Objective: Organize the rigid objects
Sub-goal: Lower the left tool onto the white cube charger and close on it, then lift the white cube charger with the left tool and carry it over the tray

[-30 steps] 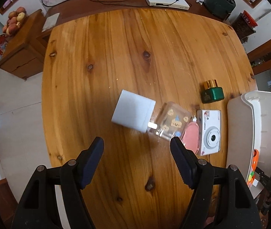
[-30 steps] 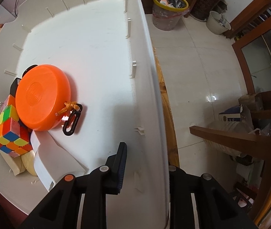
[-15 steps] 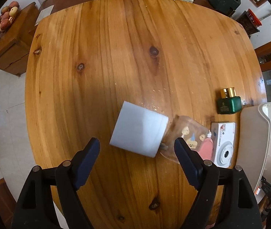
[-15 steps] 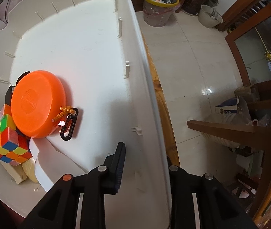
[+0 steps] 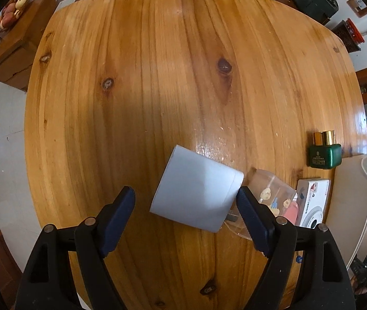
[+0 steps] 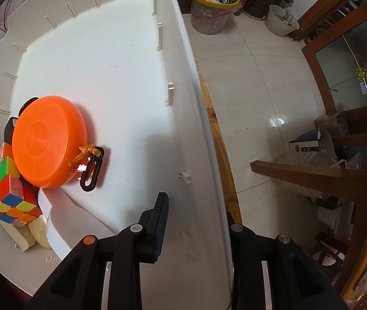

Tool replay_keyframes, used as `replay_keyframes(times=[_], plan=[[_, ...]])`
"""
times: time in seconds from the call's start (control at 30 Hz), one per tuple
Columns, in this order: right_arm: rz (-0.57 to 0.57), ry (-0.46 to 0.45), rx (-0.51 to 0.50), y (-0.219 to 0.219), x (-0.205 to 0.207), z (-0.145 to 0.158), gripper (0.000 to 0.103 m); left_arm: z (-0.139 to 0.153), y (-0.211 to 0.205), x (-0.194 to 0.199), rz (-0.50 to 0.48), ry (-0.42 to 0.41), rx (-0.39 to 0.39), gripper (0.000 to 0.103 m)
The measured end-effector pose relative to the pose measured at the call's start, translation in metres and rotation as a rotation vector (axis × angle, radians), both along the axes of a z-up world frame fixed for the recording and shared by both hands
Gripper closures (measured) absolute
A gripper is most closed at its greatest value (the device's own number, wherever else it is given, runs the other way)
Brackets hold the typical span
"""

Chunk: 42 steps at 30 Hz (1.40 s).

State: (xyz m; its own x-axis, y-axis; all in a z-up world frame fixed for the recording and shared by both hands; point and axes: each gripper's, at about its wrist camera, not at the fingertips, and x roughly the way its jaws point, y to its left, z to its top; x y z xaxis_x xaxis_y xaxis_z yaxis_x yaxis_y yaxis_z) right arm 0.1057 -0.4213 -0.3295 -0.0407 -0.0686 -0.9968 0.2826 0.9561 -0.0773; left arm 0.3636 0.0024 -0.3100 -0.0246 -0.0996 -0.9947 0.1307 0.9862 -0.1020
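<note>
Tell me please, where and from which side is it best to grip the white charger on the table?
Grip the white charger across its two flat side faces, coming from straight above. It lies flat, its prongs toward the clear case, and the open left gripper already straddles it.

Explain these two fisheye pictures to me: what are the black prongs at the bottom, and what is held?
The prongs are hand-held two-finger grippers, each with a camera looking along its fingers. The left gripper is open over a white charger block on the round wooden table, beside a clear plastic case, a white toy camera and a green gold-capped bottle. It holds nothing. The right gripper clamps the wall of a white plastic bin holding an orange disc and colourful puzzle cube.
</note>
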Motion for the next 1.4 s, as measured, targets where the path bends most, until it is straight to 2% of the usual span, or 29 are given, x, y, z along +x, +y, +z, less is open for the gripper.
replay_keyframes(times=[0.33, 0.43, 0.83, 1.1, 1.4], plan=[[0.002, 0.0, -0.005, 0.001, -0.001, 0.002, 0.072, -0.01, 0.004, 0.008, 0.006, 0.018, -0.019, 0.023], [0.003, 0.0, -0.005, 0.001, -0.001, 0.002, 0.072, -0.009, 0.006, 0.008, 0.001, 0.022, -0.037, 0.031], [0.017, -0.005, -0.015, 0.003, -0.001, 0.005, 0.072, -0.007, -0.001, -0.002, -0.003, 0.015, -0.007, 0.035], [0.037, -0.012, -0.025, 0.007, -0.002, 0.006, 0.072, 0.015, 0.009, -0.01, -0.006, -0.01, -0.013, 0.041], [0.075, -0.025, -0.038, 0.01, -0.002, 0.007, 0.072, 0.049, 0.004, -0.023, -0.017, -0.055, -0.02, 0.041]])
